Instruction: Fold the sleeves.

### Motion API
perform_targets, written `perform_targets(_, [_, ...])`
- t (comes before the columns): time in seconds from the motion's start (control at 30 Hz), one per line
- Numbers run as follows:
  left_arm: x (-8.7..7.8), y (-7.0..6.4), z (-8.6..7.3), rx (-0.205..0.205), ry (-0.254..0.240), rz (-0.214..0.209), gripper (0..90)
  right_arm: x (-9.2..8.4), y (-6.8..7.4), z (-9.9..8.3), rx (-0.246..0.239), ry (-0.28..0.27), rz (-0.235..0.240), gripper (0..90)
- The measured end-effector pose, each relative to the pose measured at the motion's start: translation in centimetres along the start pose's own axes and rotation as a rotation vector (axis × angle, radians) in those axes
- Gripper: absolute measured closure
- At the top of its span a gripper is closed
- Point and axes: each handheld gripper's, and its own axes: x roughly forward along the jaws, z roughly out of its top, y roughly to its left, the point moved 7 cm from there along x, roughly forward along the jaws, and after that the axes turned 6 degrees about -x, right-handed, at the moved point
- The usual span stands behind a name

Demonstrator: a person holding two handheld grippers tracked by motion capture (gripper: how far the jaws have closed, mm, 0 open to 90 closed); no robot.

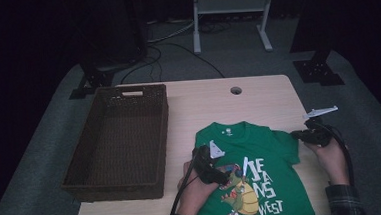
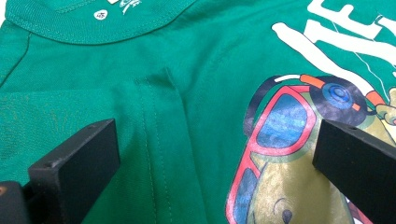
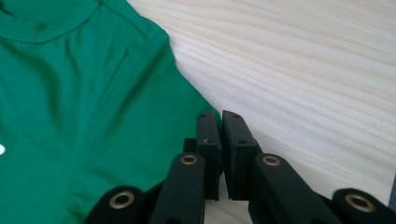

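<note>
Scene: a person stands two hand-held grippers over a green T-shirt [image 1: 262,168] spread on a light wooden counter [image 1: 258,96].
T-shirt: it lies flat on the near right part of the counter, neck toward the far side, its front up with a cartoon turtle print [image 1: 241,194] and white lettering.
T-shirt sleeves: one sleeve is folded in over the chest, as the left gripper view shows [image 2: 154,121]; the other reaches out toward the right gripper.
Left gripper [image 1: 217,168]: it rests over the chest of the shirt, jaws released and wide apart, one on plain green cloth and one on the print's sunglasses [image 2: 280,126].
Right gripper [image 3: 220,140]: at the outer edge of the right sleeve [image 1: 288,141], jaws clenched together at the hem; whether cloth is caught between them cannot be told.
Basket: a dark brown wicker basket [image 1: 118,142] sits on the left part of the counter, well apart from the shirt.
</note>
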Motion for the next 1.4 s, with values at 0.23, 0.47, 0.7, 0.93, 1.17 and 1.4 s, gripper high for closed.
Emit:
perform_targets(0.23, [0.0,0.0,0.0,0.0,0.0,0.0,0.0,-0.6,0.5,0.4,-0.002,-0.014,0.013,86.5])
perform_targets(0.47, [0.0,0.0,0.0,-0.001,0.0,-0.001,0.0,-0.9,1.7,1.3,-0.036,-0.019,0.018,86.5])
perform_targets(0.7, [0.0,0.0,0.0,-0.002,0.0,-0.001,0.0,-1.0,2.7,2.0,-0.068,-0.022,0.024,86.5])
perform_targets(0.93, [0.0,0.0,0.0,-0.002,0.0,-0.001,0.0,-0.7,3.6,2.3,-0.089,-0.014,0.031,86.5])
perform_targets(1.17, [0.0,0.0,0.0,-0.002,0.0,-0.002,0.0,-0.5,4.5,2.7,-0.113,-0.017,0.041,86.5])
perform_targets(1.4, [0.0,0.0,0.0,-0.002,0.0,-0.002,0.0,-0.5,5.7,3.5,-0.152,-0.027,0.051,86.5])
